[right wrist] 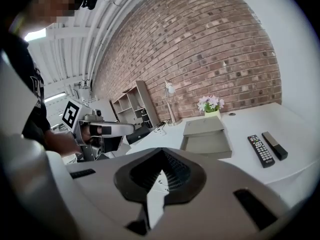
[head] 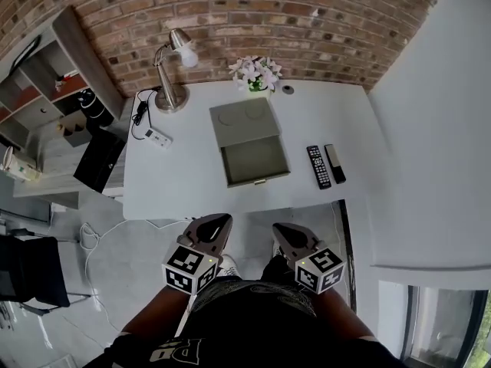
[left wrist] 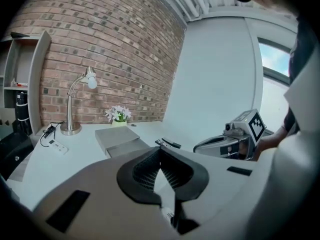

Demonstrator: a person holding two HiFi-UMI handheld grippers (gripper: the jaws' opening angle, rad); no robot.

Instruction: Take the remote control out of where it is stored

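We are holding the left gripper (head: 217, 222) and right gripper (head: 286, 232) clenched on nothing, short of the table (head: 184, 182), our hands hiding beneath them. The remote control (head: 318, 166) is lying right of the open drawer (head: 255, 163), just beside a black bar (head: 334, 163) we cannot identify.

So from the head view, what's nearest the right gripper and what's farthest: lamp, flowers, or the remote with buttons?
1. Remote with buttons, on the desk's right side.
2. Flowers, back middle, by the brick wall.
3. Lamp, back left of the desk.
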